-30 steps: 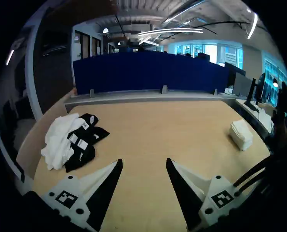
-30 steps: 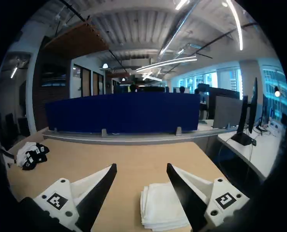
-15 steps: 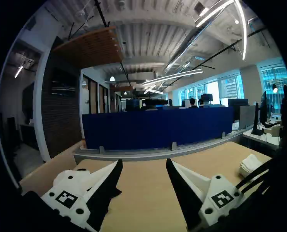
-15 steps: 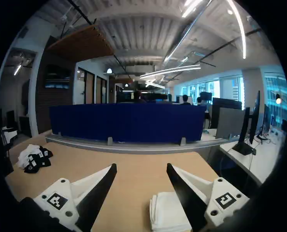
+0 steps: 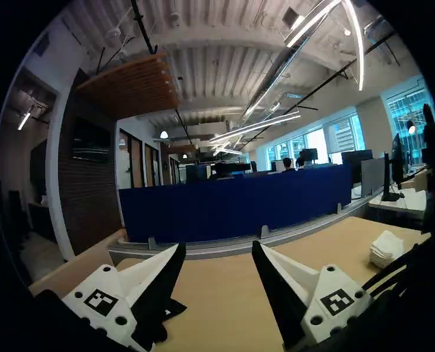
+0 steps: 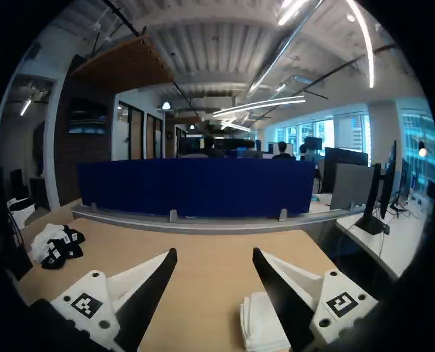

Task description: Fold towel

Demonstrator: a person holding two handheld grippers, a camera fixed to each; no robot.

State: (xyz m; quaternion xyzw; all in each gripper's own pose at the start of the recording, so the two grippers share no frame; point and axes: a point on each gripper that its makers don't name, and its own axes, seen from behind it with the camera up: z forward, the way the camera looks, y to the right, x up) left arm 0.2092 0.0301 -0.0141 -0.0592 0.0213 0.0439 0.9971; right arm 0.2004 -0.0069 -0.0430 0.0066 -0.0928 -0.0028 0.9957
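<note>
Open-plan office stretches behind a long blue divider (image 5: 235, 205), and in front of it lies a pale wooden table (image 6: 206, 276) where the work happens.

A second ago the left gripper (image 5: 217, 244) looked down on the table top and the whole heap of white and black cloth (image 6: 56, 243) lay plainly before it. Now its camera has swung up to level, taking in ceiling and lights, and just a dark scrap of that heap peeks out beside its left finger. The right gripper (image 6: 214, 251) has barely tilted. It has drifted a little, so the stack of folded towels (image 6: 258, 320) has slid from between its fingers to lie partly behind its right finger.

Both claws stand wide apart and hold nothing.

In the right gripper view, the heap sits at the far left of the table and the folded stack at the near right, the two well apart. In the left gripper view the stack shows far off to the right.

My reading: no towel is in hand, so one fold looks finished and the hands are resetting. The next move would likely be to reach for the heap and pull out a fresh towel.
</note>
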